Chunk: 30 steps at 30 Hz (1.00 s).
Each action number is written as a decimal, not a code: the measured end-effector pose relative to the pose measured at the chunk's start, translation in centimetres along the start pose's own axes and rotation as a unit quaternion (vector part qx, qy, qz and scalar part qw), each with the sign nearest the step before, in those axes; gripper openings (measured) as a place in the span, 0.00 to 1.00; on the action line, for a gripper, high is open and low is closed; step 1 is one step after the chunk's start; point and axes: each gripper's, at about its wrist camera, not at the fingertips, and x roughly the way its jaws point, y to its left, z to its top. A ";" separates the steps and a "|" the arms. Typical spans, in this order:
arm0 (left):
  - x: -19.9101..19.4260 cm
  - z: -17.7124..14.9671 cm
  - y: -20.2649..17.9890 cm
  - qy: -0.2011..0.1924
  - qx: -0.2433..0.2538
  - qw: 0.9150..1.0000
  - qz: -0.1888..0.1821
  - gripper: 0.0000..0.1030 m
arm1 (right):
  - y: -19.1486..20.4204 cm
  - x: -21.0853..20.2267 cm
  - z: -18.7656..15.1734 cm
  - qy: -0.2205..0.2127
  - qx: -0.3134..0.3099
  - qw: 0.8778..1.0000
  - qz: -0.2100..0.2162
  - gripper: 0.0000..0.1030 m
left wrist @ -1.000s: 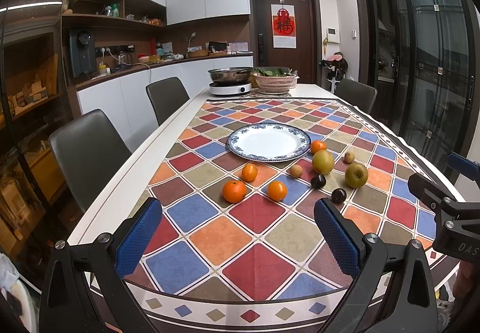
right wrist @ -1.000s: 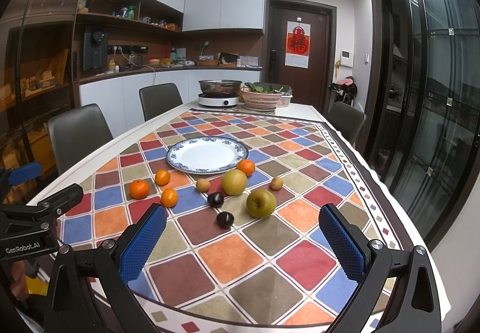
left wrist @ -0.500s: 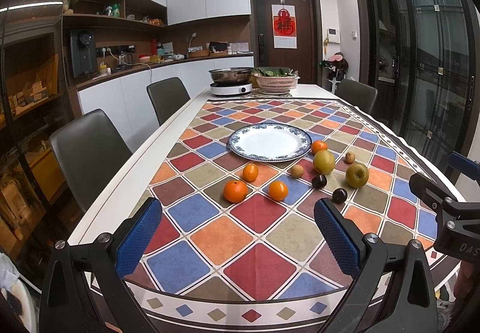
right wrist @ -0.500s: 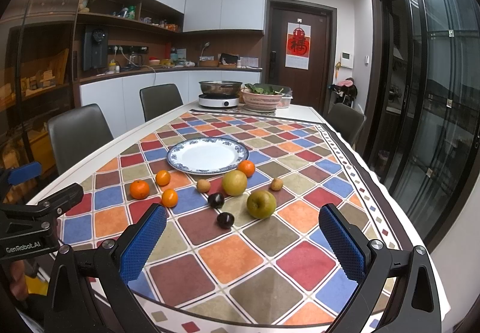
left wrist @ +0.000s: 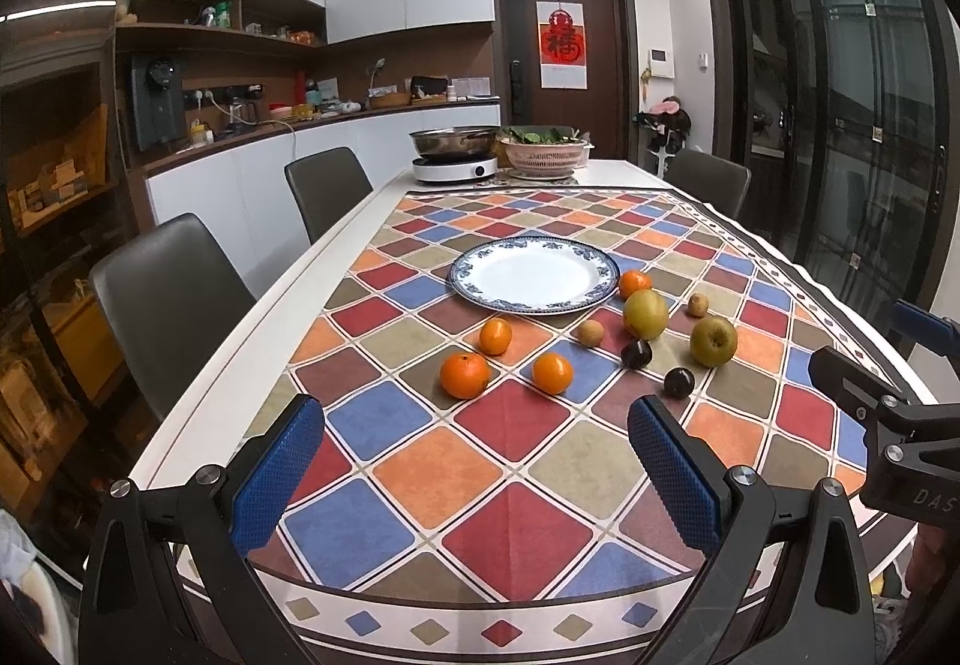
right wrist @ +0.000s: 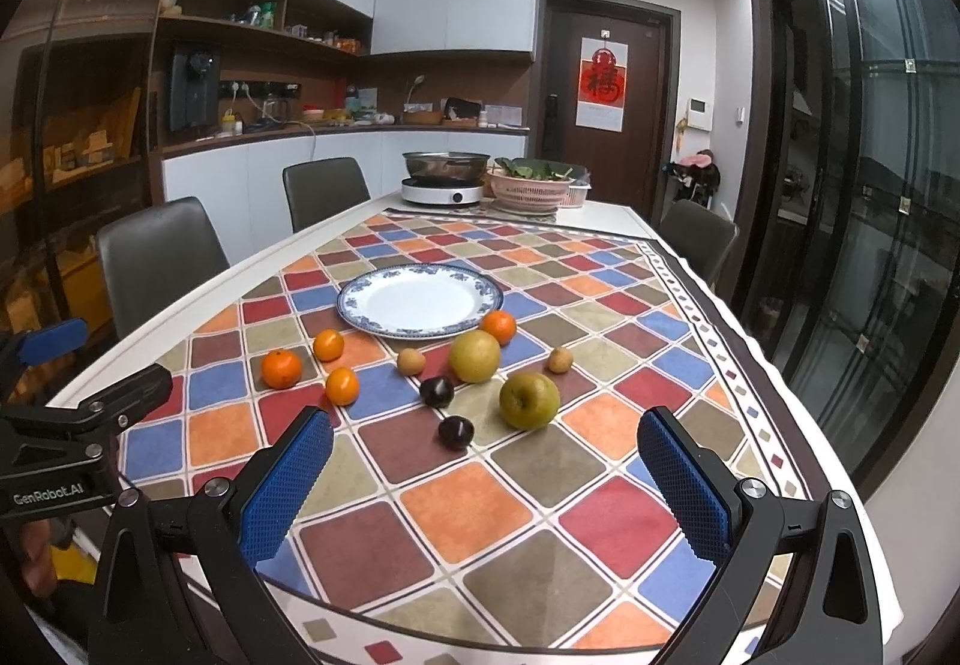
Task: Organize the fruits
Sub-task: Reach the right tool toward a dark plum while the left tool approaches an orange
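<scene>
Both tools, left (left wrist: 477,470) and right (right wrist: 485,476), spread wide, grasping nothing; nearest orange (left wrist: 464,375) likely firm, round, roll-prone: best pinched across its middle

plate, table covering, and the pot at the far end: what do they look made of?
Plate: likely glazed ceramic; glossy white centre, blue patterned rim.
Table covering: looks like a printed mat, vinyl or coated fabric; flat with mottled diamonds and a slight sheen, so I can't be sure.
Pot: seems to be stainless steel; silvery and reflective, sitting on a white cooktop that is probably plastic or glass.
</scene>
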 end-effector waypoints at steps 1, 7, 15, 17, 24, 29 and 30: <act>0.2 0.0 0.0 0.001 0.001 1.000 -0.001 1.00 | -0.1 0.2 0.0 0.001 0.000 1.000 0.001 0.99; 1.0 0.2 -0.2 -0.002 0.007 1.000 -0.008 1.00 | 0.1 1.8 -0.1 0.017 0.000 1.000 0.008 0.99; 2.5 0.8 -0.1 -0.007 0.012 1.000 -0.016 1.00 | 0.6 3.5 0.0 0.030 -0.013 0.999 0.014 0.99; 3.1 1.0 -0.2 -0.006 0.017 1.000 -0.022 1.00 | 0.9 3.9 0.0 0.032 -0.016 0.999 0.016 0.99; 5.3 1.7 -1.0 -0.009 0.055 0.998 -0.034 0.94 | 1.0 6.3 0.0 0.056 -0.019 0.998 0.024 0.99; 7.4 2.2 -1.5 0.006 0.071 0.996 -0.049 0.88 | 1.1 8.2 0.0 0.077 -0.019 0.996 0.032 0.96; 7.7 2.2 -1.5 0.009 0.073 0.996 -0.051 0.85 | 1.1 8.7 0.1 0.081 -0.019 0.996 0.035 0.94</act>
